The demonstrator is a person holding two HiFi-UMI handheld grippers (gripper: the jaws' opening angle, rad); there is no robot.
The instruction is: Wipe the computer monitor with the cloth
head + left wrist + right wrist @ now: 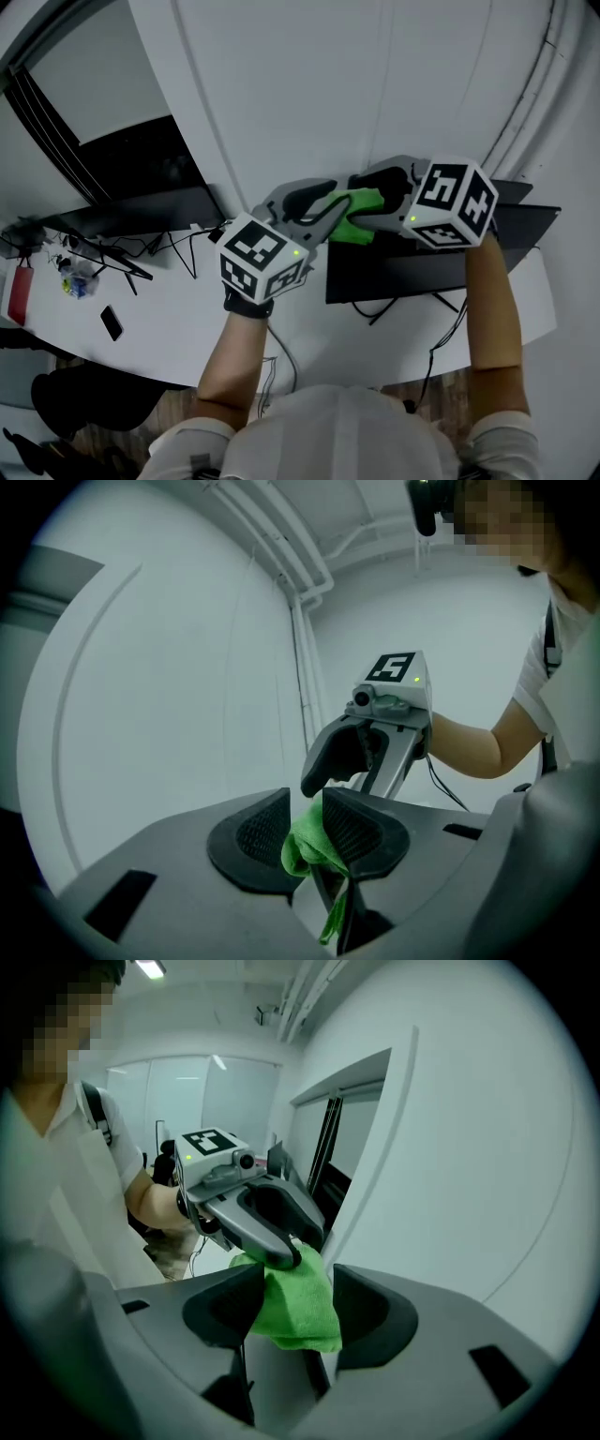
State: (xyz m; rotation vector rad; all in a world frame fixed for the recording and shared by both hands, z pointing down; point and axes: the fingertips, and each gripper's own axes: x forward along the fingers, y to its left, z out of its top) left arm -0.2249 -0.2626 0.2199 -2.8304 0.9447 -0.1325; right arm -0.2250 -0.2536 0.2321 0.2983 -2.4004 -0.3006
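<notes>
The cloth (292, 1309) was a green fabric with a soft, finely napped, matt surface. The left gripper (306, 819) and the right gripper (298, 1293) had shells of smooth, matt grey plastic, and their inner pads (264, 829) were black with a fine ribbed grid. The desk (178, 309) was smooth and white, and the monitor (422, 267) was dark with a dull sheen.

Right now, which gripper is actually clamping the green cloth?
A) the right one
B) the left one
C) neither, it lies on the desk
B: the left gripper has its jaws pinched shut on the green cloth, while the right gripper has its jaws standing apart around it.
</notes>
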